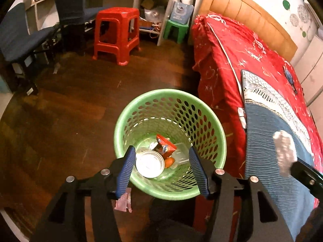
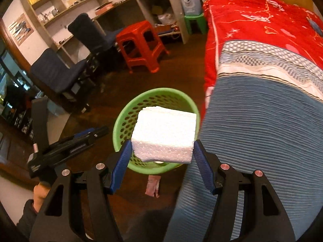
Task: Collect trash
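A: Right wrist view: the right tool [image 2: 162, 151] is clamped on a white foam block [image 2: 164, 134], pads on its two short ends, held just above the green basket [image 2: 121, 121].

B: How will it handle?

A: Light and stiff, I'd judge, but crumbly; a hard squeeze could dent it or shed beads. The end-to-end hold looks right.

B: And the left tool [image 1: 162, 168]?

A: Its jaws stand apart with nothing between them, right over the basket [image 1: 123, 121]. Below lie a white lid [image 1: 149, 163], an orange packet [image 1: 165, 147] and clear plastic.

B: Anything in the way?

A: The left tool [image 2: 68, 147] sits near the basket's rim, so the two could bump. The bed [image 2: 252, 121] with its blue blanket crowds the right side. A pink wrapper [image 2: 153, 186] is on the floor just beside the basket, not yet collected. The red stool [image 1: 117, 34] and chairs stand well apart.
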A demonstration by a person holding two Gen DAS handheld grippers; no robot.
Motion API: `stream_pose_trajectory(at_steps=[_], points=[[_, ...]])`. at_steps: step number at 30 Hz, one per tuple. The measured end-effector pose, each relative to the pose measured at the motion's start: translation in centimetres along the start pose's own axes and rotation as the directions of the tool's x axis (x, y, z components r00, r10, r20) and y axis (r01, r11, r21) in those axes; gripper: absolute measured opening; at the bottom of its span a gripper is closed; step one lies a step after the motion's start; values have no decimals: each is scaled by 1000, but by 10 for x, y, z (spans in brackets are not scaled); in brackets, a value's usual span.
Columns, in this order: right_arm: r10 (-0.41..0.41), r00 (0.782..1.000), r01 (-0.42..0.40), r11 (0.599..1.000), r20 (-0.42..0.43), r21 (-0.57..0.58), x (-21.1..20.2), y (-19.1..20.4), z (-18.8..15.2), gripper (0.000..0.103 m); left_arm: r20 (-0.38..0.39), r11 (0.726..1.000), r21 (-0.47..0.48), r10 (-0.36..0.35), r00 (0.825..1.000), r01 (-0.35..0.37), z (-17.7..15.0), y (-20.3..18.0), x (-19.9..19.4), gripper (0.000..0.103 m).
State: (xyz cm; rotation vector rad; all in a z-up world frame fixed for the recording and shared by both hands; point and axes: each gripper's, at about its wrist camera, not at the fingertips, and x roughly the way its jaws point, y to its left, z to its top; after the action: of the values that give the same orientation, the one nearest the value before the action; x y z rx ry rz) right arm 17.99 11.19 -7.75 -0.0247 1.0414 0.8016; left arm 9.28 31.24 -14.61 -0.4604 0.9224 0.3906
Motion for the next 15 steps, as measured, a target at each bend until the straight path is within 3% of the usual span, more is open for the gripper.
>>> stream_pose_trajectory(at_steps=[15], points=[[49, 999, -49, 999, -17, -14, 27, 20, 4, 68, 64, 999, -42, 11, 998, -8, -9, 19, -35, 65]])
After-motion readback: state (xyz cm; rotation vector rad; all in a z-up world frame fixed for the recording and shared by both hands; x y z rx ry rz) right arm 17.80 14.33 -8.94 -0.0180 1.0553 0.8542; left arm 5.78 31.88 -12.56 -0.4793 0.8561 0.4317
